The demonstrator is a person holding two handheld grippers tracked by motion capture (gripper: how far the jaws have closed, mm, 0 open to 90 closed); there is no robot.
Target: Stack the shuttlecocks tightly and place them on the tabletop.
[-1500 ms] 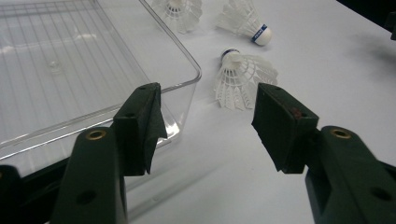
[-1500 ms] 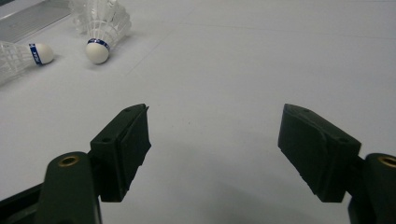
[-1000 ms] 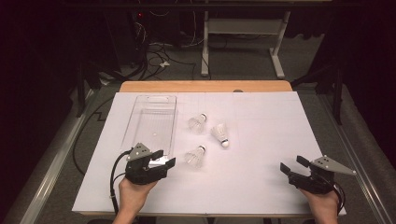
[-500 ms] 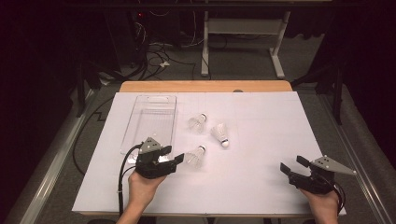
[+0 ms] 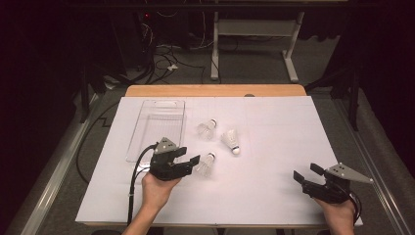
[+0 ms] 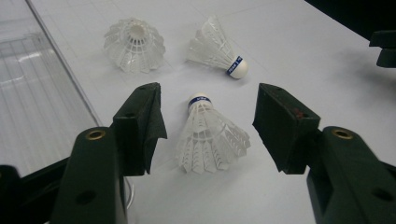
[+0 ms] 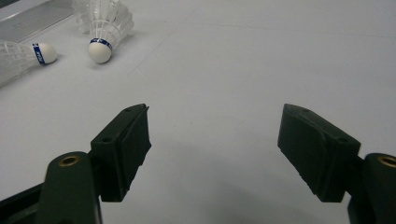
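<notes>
Three white shuttlecocks lie on the white table cover. The nearest shuttlecock (image 5: pixel 205 165) (image 6: pixel 210 140) lies with its cork pointing away, and my left gripper (image 5: pixel 192 154) (image 6: pixel 208 93) stands open with a jaw on each side of it, pads clear of the feathers. A second shuttlecock (image 5: pixel 207 129) (image 6: pixel 134 44) stands on its skirt. The third shuttlecock (image 5: pixel 231 141) (image 6: pixel 217 49) lies on its side. My right gripper (image 5: pixel 304 172) (image 7: pixel 215 112) is open over bare table at the front right, with nothing between its jaws.
A clear plastic tray (image 5: pixel 147 112) (image 6: pixel 32 93) sits left of the shuttlecocks, close beside my left gripper. The wooden table edge (image 5: pixel 215 90) runs along the back. Desk legs and cables stand on the floor beyond.
My left gripper has moved right and forward until its open jaws straddle the nearest shuttlecock. The right gripper and the shuttlecocks have stayed where they were.
</notes>
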